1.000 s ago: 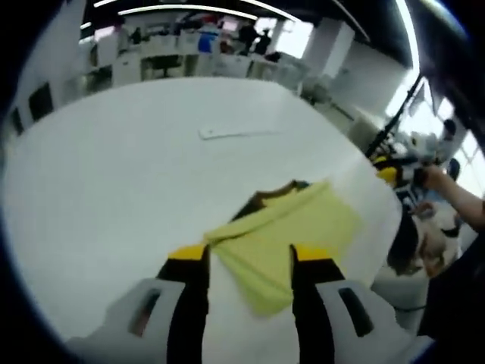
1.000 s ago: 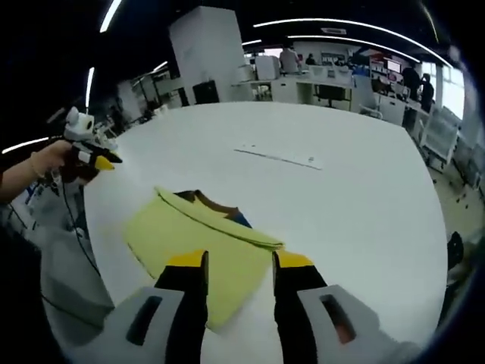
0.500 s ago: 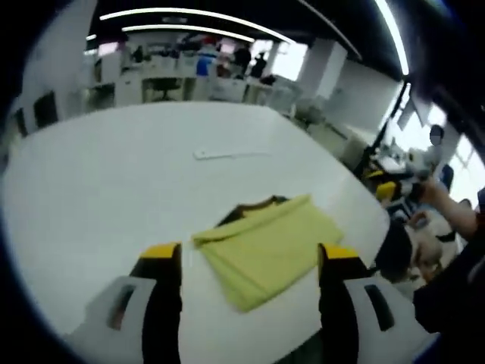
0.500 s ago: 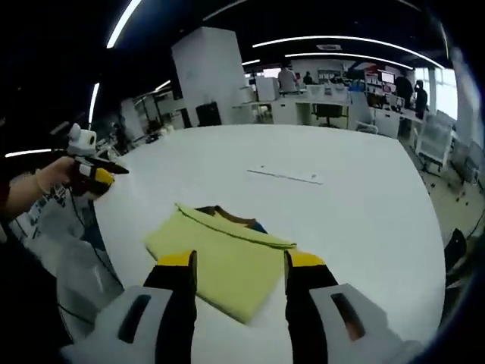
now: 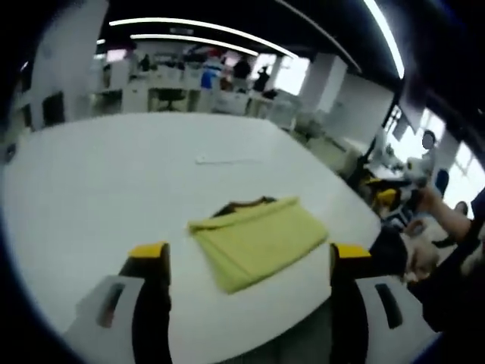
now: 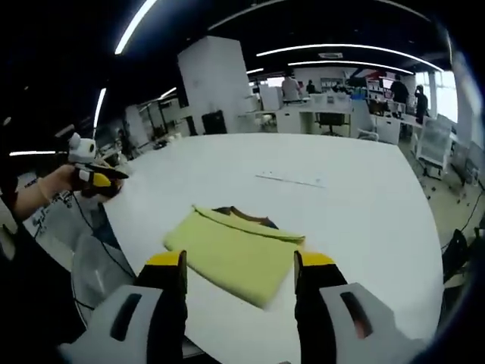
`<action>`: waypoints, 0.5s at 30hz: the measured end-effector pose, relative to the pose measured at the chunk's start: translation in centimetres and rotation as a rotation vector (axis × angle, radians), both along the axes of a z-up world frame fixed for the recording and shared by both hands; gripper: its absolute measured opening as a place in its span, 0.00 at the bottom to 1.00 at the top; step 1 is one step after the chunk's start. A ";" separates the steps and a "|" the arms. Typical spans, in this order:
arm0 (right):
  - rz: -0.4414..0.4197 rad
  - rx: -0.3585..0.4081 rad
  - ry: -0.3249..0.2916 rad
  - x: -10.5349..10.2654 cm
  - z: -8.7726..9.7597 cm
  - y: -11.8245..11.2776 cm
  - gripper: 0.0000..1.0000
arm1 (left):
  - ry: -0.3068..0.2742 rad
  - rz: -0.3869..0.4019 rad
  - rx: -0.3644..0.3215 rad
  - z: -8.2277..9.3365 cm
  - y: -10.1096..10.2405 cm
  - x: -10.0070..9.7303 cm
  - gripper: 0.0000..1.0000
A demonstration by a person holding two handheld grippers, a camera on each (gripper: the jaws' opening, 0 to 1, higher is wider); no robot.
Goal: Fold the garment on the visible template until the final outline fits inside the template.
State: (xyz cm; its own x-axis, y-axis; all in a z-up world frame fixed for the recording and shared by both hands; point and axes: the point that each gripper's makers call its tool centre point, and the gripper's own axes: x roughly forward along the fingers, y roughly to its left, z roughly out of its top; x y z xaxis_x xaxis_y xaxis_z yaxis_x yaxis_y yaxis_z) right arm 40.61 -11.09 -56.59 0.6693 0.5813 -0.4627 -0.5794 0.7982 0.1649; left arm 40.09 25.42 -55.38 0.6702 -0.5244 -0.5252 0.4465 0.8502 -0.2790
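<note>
The left gripper [image 5: 246, 250] is raised above the table [image 5: 98, 182] with its jaws spread wide and nothing between them; the right gripper [image 6: 239, 258] is likewise raised, jaws apart and empty. In the right gripper view the left gripper [image 6: 95, 176] also appears at the left edge, held in a hand [image 6: 57, 182] off the table edge. The garment [image 5: 258, 239] lies folded into a compact yellow rectangle on the white table near its front edge, with a dark collar part showing at its far side. A thin strip [image 6: 292, 180] lies well beyond it. No template outline can be made out around the garment, so whether the fold fits cannot be confirmed. Risk: if the outline overhangs the template, stopping here leaves the task incomplete. Risk: a further grasp on the top layer alone may drag the stack toward the table edge or unfold it.
</note>
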 end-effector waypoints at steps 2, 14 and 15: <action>-0.001 0.004 -0.002 -0.5 0.1 -0.1 0.59 | -0.006 0.001 0.000 0.2 -0.1 -0.5 0.87; -0.029 0.063 0.029 -4.0 -0.1 -1.4 0.74 | 0.035 0.053 0.021 -1.9 1.3 -4.8 0.99; -0.031 0.068 0.031 -4.2 -0.1 -1.5 0.75 | 0.043 0.058 0.017 -2.1 1.5 -5.1 0.99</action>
State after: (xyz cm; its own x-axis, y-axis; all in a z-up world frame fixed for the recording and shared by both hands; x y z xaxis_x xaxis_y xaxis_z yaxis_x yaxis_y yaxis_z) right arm 36.38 -12.57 -56.68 0.6731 0.5914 -0.4441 -0.5485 0.8020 0.2367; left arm 34.95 26.88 -57.49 0.6762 -0.4757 -0.5626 0.3842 0.8792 -0.2817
